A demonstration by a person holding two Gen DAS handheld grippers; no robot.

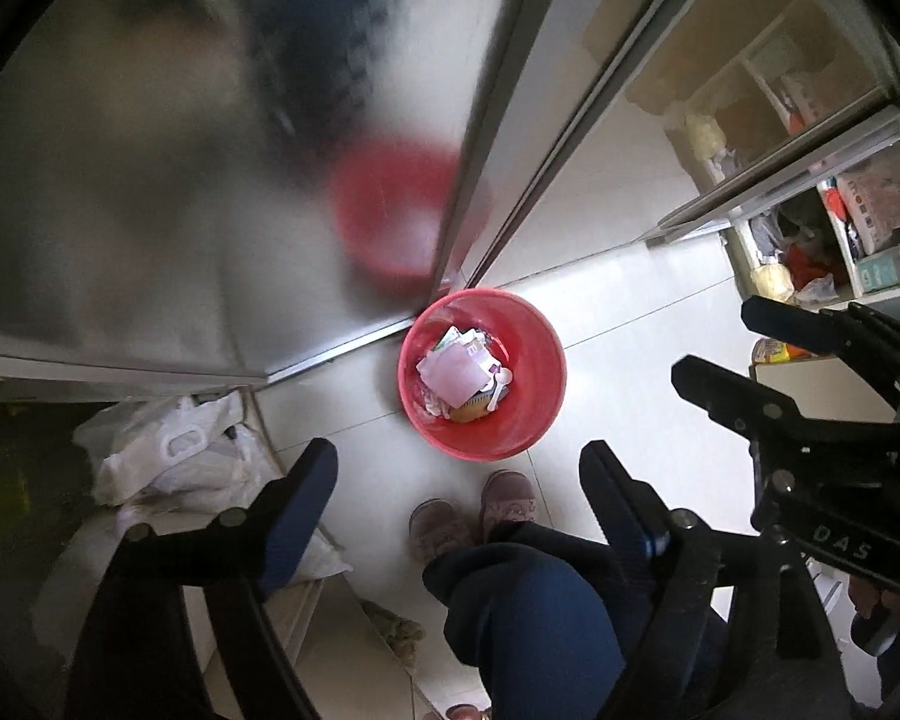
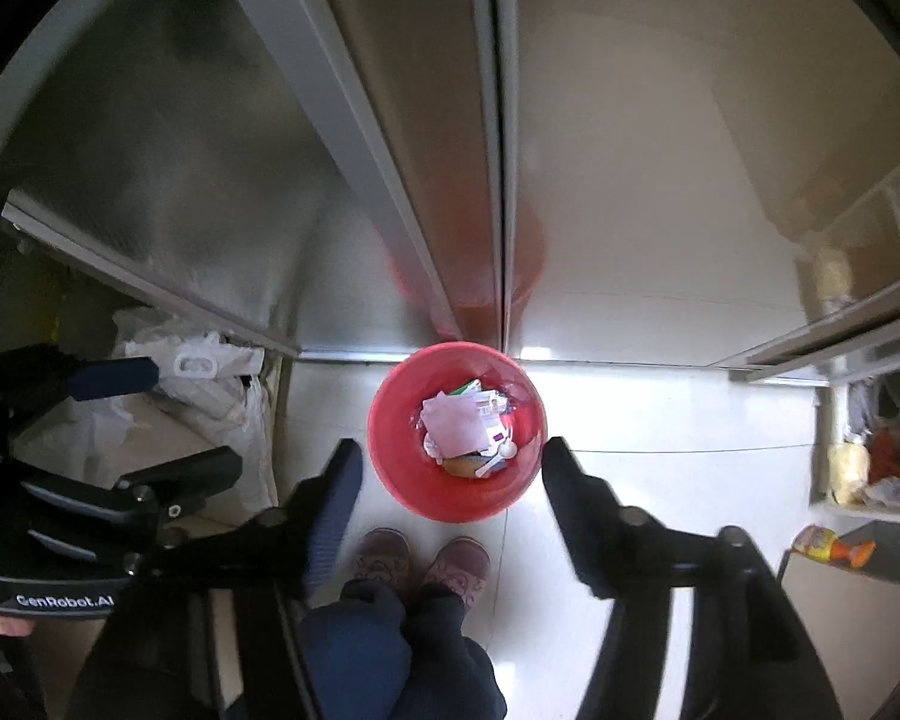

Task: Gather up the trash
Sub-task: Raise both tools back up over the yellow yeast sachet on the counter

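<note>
A red trash bin stands on the white tiled floor against frosted sliding doors; it also shows in the right wrist view. It holds trash: a pink paper, wrappers and a white spoon. My left gripper is open and empty, high above the floor on the near side of the bin. My right gripper is open and empty, above the bin's near rim. Each gripper shows in the other's view: the right gripper and the left gripper.
The person's feet in pink slippers stand just before the bin. White plastic bags lie on a ledge at left. Shelves with clutter stand at right, with a small orange bottle.
</note>
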